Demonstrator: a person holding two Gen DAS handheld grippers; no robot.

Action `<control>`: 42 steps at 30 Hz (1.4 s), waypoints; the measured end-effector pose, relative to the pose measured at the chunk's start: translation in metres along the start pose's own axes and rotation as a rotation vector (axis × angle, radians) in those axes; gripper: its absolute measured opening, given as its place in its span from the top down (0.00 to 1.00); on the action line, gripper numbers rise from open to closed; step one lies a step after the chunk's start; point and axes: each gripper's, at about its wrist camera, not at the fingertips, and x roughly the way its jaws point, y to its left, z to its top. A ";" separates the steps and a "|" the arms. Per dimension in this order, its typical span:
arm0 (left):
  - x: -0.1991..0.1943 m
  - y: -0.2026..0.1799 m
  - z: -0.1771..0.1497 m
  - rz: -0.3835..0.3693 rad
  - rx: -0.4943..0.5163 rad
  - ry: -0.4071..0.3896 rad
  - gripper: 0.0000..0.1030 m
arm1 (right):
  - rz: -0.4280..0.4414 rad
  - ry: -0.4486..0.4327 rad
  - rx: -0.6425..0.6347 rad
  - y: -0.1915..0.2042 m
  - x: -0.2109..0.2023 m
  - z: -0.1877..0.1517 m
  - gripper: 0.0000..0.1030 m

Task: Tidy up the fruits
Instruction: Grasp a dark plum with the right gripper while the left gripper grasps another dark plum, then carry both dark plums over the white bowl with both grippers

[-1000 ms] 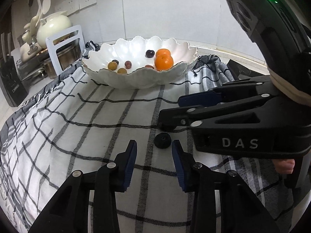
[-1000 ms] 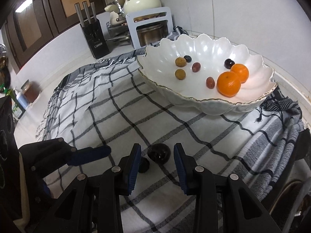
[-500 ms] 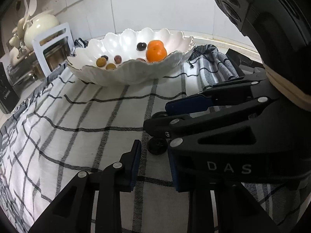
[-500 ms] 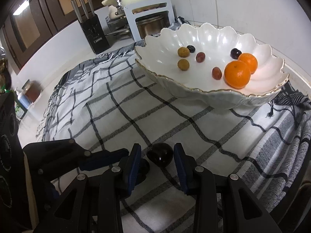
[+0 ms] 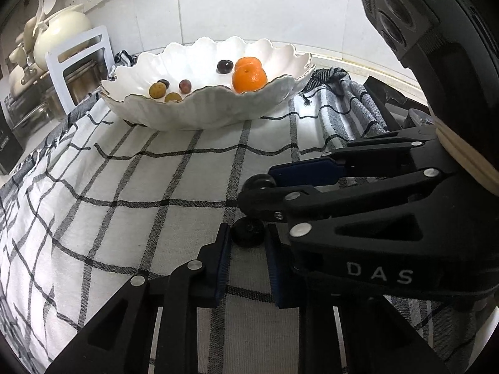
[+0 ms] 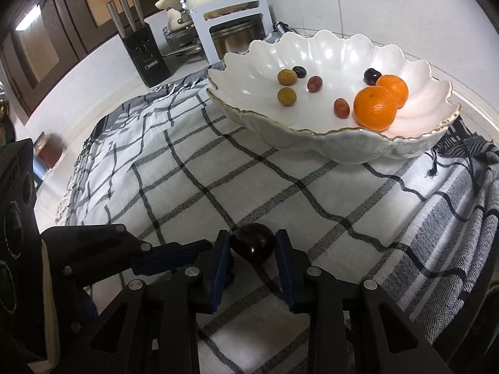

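Observation:
A white scalloped bowl point(image 5: 199, 115) point(image 6: 343, 149) at the back of the checked cloth holds two oranges point(image 6: 375, 107), dark plums and small yellow-brown fruits. Two dark fruits lie on the cloth. My left gripper point(image 5: 248, 237) has its jaws closed in against a small dark fruit point(image 5: 248, 232), which rests on the cloth. My right gripper point(image 6: 252, 244) has its jaws against a larger dark plum point(image 6: 253, 243), also on the cloth. The right gripper crosses the left wrist view point(image 5: 259, 187), just beyond the left fingertips.
A checked cloth point(image 6: 218, 171) covers the counter. A knife block point(image 6: 145, 53), a white rack with pots point(image 6: 230, 28) and a cream teapot point(image 5: 59, 37) stand behind the bowl on the left. A jar point(image 6: 46, 152) stands at the far left.
Both grippers have moved forward and narrowed their jaws around their dark fruits. The bowl has not moved.

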 end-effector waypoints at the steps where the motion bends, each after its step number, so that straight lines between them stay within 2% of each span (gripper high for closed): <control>1: -0.002 0.000 -0.001 0.002 -0.001 -0.001 0.78 | -0.003 -0.001 0.004 0.000 -0.001 -0.001 0.70; 15: -0.033 0.013 -0.003 0.049 -0.039 -0.040 0.78 | -0.022 -0.037 0.018 0.006 -0.015 -0.005 0.70; 24: -0.057 0.021 0.000 0.060 -0.066 -0.081 0.78 | -0.050 -0.090 0.019 0.016 -0.036 -0.003 0.70; 32: -0.081 0.026 0.007 0.056 -0.076 -0.142 0.78 | -0.088 -0.151 0.033 0.028 -0.060 0.000 0.70; 42: -0.108 0.043 0.028 0.003 -0.047 -0.211 0.78 | -0.177 -0.228 0.086 0.043 -0.088 0.009 0.70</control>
